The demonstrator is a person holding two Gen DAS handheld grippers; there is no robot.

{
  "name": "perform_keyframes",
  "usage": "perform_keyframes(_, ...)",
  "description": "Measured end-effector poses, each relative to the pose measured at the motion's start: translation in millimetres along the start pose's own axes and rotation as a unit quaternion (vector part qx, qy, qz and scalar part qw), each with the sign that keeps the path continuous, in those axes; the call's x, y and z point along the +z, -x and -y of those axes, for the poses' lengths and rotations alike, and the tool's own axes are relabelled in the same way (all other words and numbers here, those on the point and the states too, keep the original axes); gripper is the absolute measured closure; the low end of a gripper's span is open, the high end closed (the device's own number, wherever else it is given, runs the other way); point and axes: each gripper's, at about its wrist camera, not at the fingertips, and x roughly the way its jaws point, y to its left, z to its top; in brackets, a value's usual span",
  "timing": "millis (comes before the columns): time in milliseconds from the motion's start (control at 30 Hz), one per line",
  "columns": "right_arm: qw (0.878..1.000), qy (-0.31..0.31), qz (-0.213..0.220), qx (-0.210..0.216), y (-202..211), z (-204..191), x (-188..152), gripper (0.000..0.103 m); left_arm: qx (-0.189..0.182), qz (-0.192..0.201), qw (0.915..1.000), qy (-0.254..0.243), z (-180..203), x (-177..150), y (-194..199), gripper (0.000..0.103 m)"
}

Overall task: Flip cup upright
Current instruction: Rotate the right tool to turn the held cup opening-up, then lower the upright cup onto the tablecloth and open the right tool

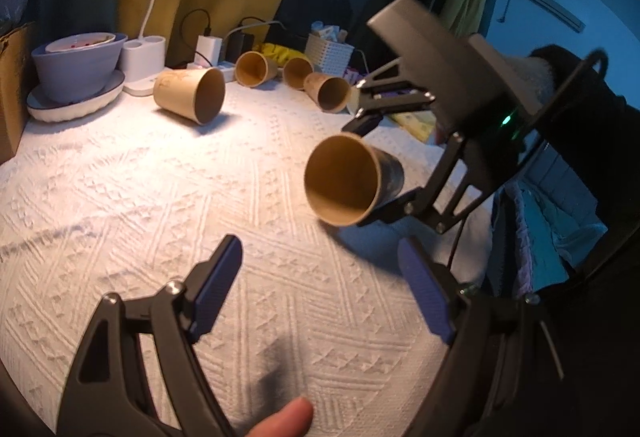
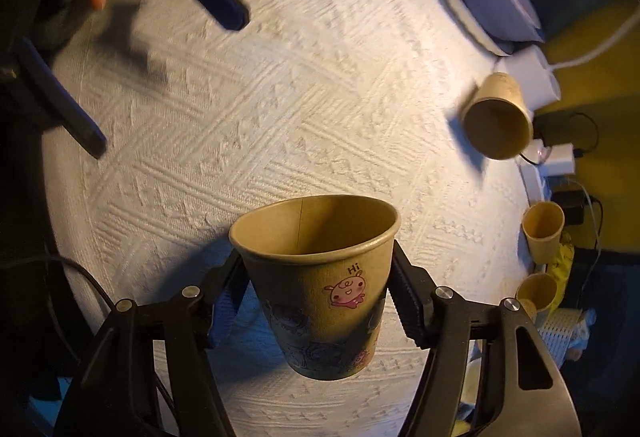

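The right gripper (image 2: 316, 301) is clamped on the paper cup (image 2: 320, 277), lifted above the white cloth (image 2: 280, 97). The left gripper (image 1: 320, 289) hangs nearby, jaws wide apart, holding nothing. Open cloth lies between them.

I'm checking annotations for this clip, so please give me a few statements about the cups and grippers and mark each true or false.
1. The right gripper is clamped on a paper cup. True.
2. The left gripper holds a cup too. False: its jaws stand open with nothing between them.
3. The held cup carries a pink cartoon sticker reading "Hi". True.
4. Every other cup stands upright on the bedspread. False: the nearest loose cup and the others behind it lie on their sides.
5. A bowl sits on a plate at the far left. True.
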Motion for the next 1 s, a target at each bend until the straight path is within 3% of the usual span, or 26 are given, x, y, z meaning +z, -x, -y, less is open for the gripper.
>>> perform_keyframes(167, 0.990, -0.120, 0.073, -0.013, 20.6, 11.4, -17.9, 0.034, 0.004, 0.003, 0.9999, 0.009, -3.0, 0.8, 1.1, 0.021)
perform_keyframes(300, 0.965, -0.224, 0.137, -0.007, 28.3, 15.7, -40.6, 0.034, 0.006, 0.001, 0.9999, 0.010, -4.1, 0.6, 0.4, 0.021)
perform_keyframes(467, 0.916, -0.335, 0.220, -0.021, 37.7, 7.1, -60.0, 0.034, 0.011, -0.006, 0.9998, 0.015, -6.4, 1.1, -3.1, 0.021)
perform_keyframes(633, 0.863, -0.406, 0.299, -0.019, 38.4, 5.8, -81.7, 0.034, 0.013, -0.008, 0.9997, 0.018, -8.3, 2.9, -6.2, 0.021)
perform_keyframes(767, 0.828, -0.463, 0.316, -0.027, 29.4, 8.4, -98.9, 0.034, 0.017, -0.006, 0.9995, 0.024, -9.6, 1.9, -5.8, 0.021)
perform_keyframes(933, 0.805, -0.494, 0.329, -0.022, 26.3, 11.0, -109.2, 0.034, 0.017, -0.006, 0.9995, 0.026, -10.4, 1.4, -5.7, 0.021)
perform_keyframes(1000, 0.806, -0.495, 0.324, -0.024, 24.4, 10.8, -109.6, 0.034, 0.017, -0.006, 0.9995, 0.026, -10.8, 1.2, -5.6, 0.021)
